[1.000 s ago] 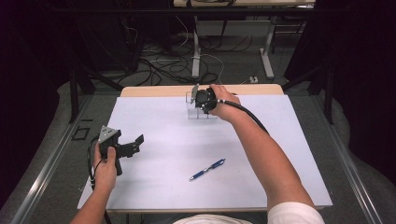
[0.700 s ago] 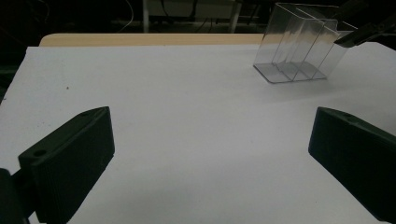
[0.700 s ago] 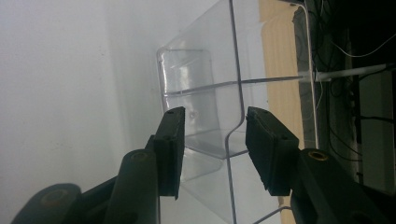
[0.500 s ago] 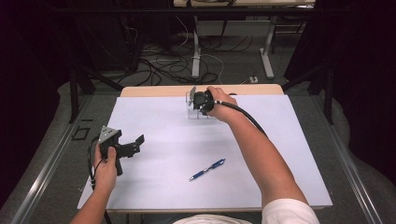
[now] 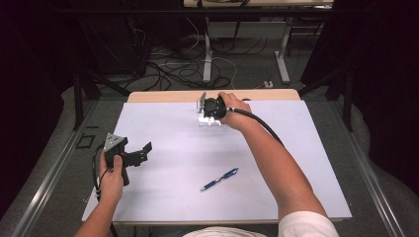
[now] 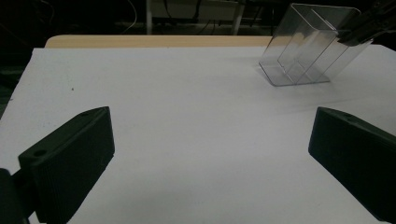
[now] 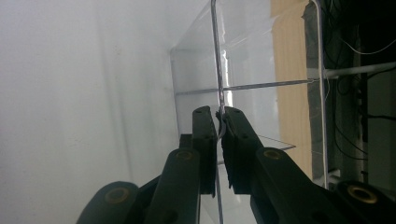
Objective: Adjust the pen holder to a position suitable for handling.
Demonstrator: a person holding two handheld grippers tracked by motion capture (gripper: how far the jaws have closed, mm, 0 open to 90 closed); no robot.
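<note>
Right tool (image 7: 219,122): jaws just closed, now clamped on the thin wall of the clear plastic box (image 6: 306,46), far side of table (image 5: 163,197), near the wood edge. Left tool (image 5: 136,154): open, empty, idle at table's left. Status: grip made; lift/move not yet done, by my guess. Box: see-thru, w/ inner dividers, tilted, one edge on table. Blue pen (image 5: 219,178): loose, mid-table, untouched.

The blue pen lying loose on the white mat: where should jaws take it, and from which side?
Probably mid-barrel on the blue pen, coming straight down with the jaws set across its diagonal length. It lies flat and alone on the white mat, so nothing blocks either side.
</note>
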